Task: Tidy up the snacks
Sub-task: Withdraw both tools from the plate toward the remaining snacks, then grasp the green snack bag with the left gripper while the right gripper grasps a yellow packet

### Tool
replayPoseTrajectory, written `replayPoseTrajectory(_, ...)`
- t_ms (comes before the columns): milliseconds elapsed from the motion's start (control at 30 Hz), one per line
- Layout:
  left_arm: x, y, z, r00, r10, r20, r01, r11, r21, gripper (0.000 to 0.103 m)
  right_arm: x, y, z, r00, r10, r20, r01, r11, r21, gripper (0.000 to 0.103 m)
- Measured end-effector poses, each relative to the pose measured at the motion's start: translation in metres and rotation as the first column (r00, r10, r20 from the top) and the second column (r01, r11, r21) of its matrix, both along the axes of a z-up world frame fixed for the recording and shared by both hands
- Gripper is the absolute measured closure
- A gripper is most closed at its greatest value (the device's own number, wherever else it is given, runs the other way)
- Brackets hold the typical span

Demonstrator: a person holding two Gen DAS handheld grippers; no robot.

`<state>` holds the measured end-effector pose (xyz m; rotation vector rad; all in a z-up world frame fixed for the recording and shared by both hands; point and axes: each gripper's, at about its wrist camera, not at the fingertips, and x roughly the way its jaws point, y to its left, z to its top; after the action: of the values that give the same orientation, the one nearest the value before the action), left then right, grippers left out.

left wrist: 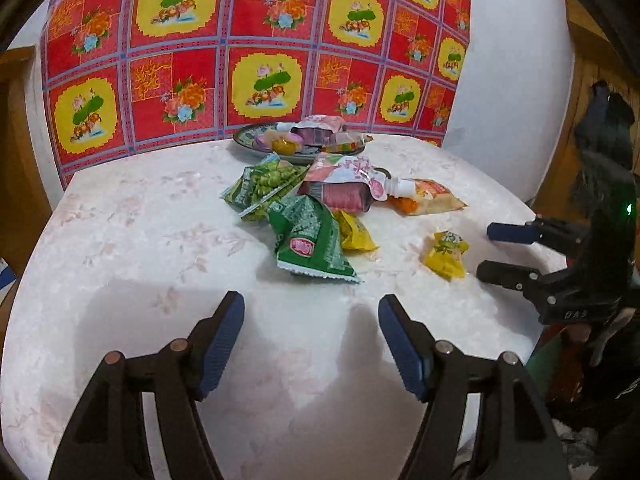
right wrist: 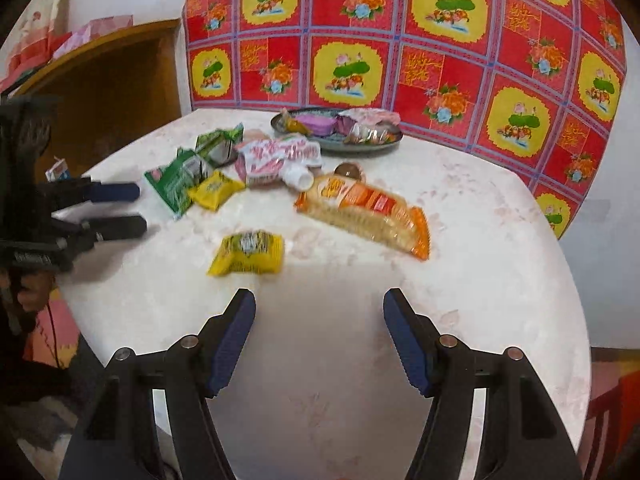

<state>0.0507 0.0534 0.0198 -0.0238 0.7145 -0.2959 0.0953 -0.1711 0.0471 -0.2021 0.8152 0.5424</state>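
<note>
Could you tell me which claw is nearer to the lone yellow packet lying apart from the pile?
The right claw is nearer: its open tips sit just beside the lone yellow packet. The left claw, also open, hangs back behind the green packet.

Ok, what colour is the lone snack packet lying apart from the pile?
Yellow, with a dark printed label; the lone snack packet shows best in the right wrist view.

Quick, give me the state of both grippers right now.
Left gripper: open, holding nothing, over the bare table.
Right gripper: open, holding nothing, just short of the yellow snack packet.
</note>
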Motion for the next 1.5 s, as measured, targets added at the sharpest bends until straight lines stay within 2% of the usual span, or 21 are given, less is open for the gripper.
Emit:
replayPoseTrajectory(100, 0.003, 0.004, 0.005, 1.0, 0.003, -0.016, -0.003, 0.999, -0.047, 0.03, 0.001, -0.006, -0.003, 1.0, -0.005, -0.001, 0.005, 0.998, 0.056, 0.035)
replayPoseTrajectory(233, 0.015, 0.012, 0.02, 0.999, 0.039, 0.012, -0.037, 0.994, -0.102, 0.03, -0.001, -0.005, -0.004, 1.0, -0.003, 0.026, 0.002, 0.998, 0.059, 0.035)
replayPoseTrajectory(333, 0.039, 0.014, 0.022, 0.997, 0.04, -0.065, -0.048, 0.99, -0.136, 0.031, -0.002, -0.007, -0.006, 0.999, 0.002, 0.044, -0.005, 0.997, 0.075, 0.035)
replayPoseTrajectory(433, 0.054, 0.01, 0.02, 0.992, 0.054, -0.11, -0.066, 0.992, -0.105, 0.042, -0.002, -0.008, -0.007, 0.998, 0.009, 0.058, -0.013, 0.996, 0.083, 0.035)
replayPoseTrajectory(500, 0.059, 0.006, 0.018, 0.992, 0.044, -0.119, -0.056, 0.994, -0.092, 0.046, -0.001, -0.007, -0.007, 0.999, 0.011, 0.052, -0.015, 0.997, 0.079, 0.035)
replayPoseTrajectory(567, 0.062, 0.003, 0.013, 0.99, 0.021, -0.143, -0.034, 0.996, -0.084, 0.058, 0.001, -0.006, -0.006, 0.999, 0.014, 0.043, -0.017, 0.997, 0.074, 0.035)
replayPoseTrajectory(633, 0.06, 0.005, 0.011, 0.99, 0.021, -0.14, -0.034, 0.995, -0.093, 0.062, 0.002, -0.005, -0.006, 0.999, 0.016, 0.044, -0.02, 0.997, 0.076, 0.035)
replayPoseTrajectory(800, 0.037, 0.016, 0.012, 0.991, 0.025, -0.128, -0.041, 0.991, -0.129, 0.062, 0.002, -0.007, -0.007, 0.998, 0.026, 0.056, -0.031, 0.996, 0.088, 0.035)
replayPoseTrajectory(933, 0.015, 0.017, 0.008, 0.993, 0.064, -0.102, -0.072, 0.994, -0.085, 0.062, 0.002, -0.008, -0.008, 0.998, 0.022, 0.064, -0.028, 0.994, 0.105, 0.035)
replayPoseTrajectory(1067, 0.008, 0.012, 0.006, 0.994, 0.071, -0.082, -0.075, 0.996, -0.052, 0.059, 0.005, -0.013, -0.008, 0.999, -0.003, 0.052, -0.004, 0.989, 0.147, 0.05)
replayPoseTrajectory(1100, 0.008, 0.011, 0.006, 0.994, 0.077, -0.077, -0.081, 0.996, -0.041, 0.055, 0.005, -0.015, -0.008, 0.999, -0.007, 0.045, 0.0, 0.988, 0.157, 0.057)
replayPoseTrajectory(1167, 0.008, 0.011, 0.005, 0.993, 0.089, -0.071, -0.091, 0.995, -0.028, 0.052, 0.006, -0.016, -0.006, 1.0, -0.009, 0.028, 0.003, 0.983, 0.182, 0.062)
replayPoseTrajectory(1267, 0.008, 0.012, 0.004, 0.994, 0.092, -0.06, -0.095, 0.995, -0.04, 0.052, 0.002, -0.011, 0.004, 0.999, 0.0, 0.053, -0.011, 0.98, 0.201, 0.062)
replayPoseTrajectory(1367, 0.009, 0.014, 0.002, 0.995, 0.089, -0.053, -0.092, 0.994, -0.051, 0.052, 0.001, 0.002, 0.011, 0.998, 0.02, 0.068, -0.032, 0.983, 0.179, 0.045)
replayPoseTrajectory(1500, 0.006, 0.015, 0.002, 0.995, 0.099, -0.026, -0.1, 0.994, -0.043, 0.054, 0.003, 0.023, 0.012, 0.996, 0.058, 0.061, -0.066, 0.988, 0.14, 0.045)
